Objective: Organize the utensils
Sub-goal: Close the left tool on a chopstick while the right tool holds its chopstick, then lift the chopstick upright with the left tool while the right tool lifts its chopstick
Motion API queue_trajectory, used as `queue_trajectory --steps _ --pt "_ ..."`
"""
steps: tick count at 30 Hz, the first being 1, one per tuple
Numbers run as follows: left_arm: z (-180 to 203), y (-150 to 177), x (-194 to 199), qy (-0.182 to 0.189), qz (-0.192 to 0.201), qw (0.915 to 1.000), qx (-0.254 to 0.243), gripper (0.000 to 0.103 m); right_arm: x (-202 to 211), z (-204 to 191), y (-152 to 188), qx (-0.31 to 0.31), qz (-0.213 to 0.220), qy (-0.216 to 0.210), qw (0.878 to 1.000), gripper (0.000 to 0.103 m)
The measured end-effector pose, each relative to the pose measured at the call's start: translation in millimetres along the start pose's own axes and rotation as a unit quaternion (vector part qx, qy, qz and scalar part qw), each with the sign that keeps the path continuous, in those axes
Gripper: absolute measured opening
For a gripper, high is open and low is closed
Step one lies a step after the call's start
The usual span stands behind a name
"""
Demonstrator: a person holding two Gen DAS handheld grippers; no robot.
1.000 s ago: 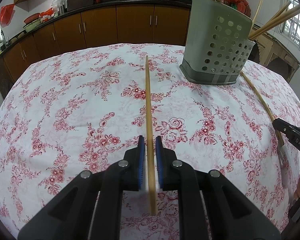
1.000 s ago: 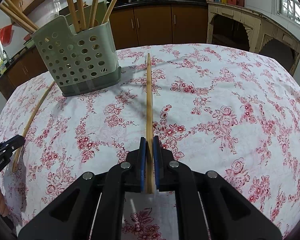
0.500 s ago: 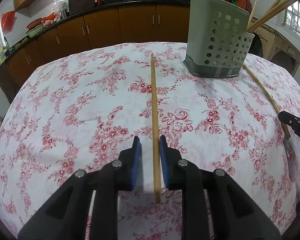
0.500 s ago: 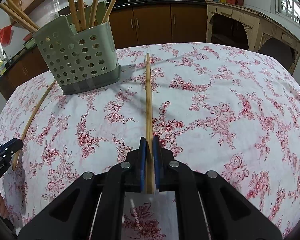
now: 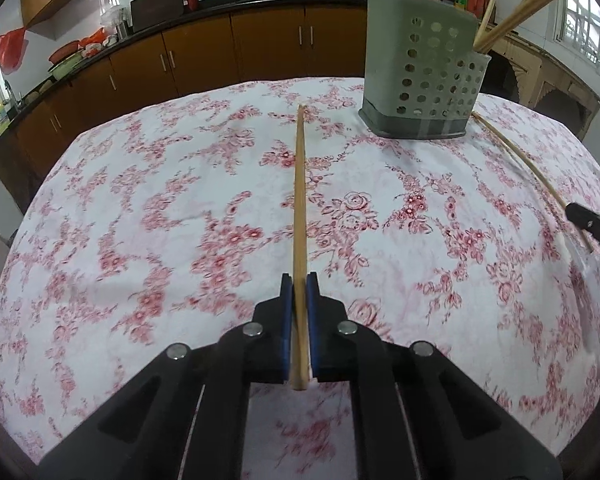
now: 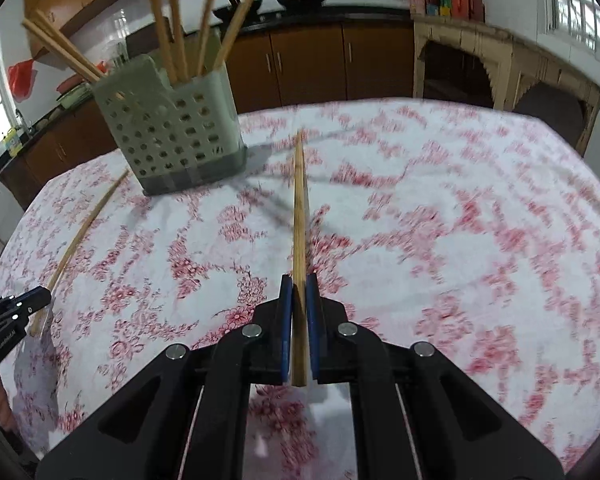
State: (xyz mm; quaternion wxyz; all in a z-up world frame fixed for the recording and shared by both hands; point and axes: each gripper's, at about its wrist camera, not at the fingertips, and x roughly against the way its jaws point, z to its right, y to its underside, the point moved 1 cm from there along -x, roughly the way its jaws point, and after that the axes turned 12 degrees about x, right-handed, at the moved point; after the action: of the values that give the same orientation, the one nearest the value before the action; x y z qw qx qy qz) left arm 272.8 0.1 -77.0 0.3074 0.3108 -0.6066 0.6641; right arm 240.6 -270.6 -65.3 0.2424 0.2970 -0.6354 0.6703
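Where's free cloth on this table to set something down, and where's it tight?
Free: the wide floral tablecloth left of the left chopstick, toward the cabinets, and the cloth right of the right chopstick. Tight: around the holder, with both chopsticks pointing toward it.

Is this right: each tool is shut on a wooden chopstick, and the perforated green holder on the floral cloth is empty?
Not quite. The left tool and right tool are each shut on a chopstick, and the holder stands on the floral cloth, but it is not empty: the right wrist view shows several chopsticks standing in it.
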Motion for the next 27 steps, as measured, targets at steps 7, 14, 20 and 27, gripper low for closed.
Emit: queue_trajectory --steps 7,14,20,27 --pt "-6.9 -11.0 47.1 0.014 0.049 0.9987 -0.009 0.008 51.9 6.1 -20.0 0.019 0.071 0.025 0.997 0.008" --pt "-10.8 -35.1 94.7 0.031 0.113 0.993 -0.007 0.008 91.6 8.7 -46.1 0.023 0.131 0.034 0.99 0.008" --pt "-11.2 -57.9 127.3 0.049 0.163 0.9854 0.003 0.008 118.4 13.7 -63.7 0.021 0.172 0.028 0.985 0.008" --pt "-7.6 -80.0 152.0 0.064 0.196 0.9784 0.016 0.008 131.5 15.1 -76.9 0.007 0.196 0.009 0.981 0.008"
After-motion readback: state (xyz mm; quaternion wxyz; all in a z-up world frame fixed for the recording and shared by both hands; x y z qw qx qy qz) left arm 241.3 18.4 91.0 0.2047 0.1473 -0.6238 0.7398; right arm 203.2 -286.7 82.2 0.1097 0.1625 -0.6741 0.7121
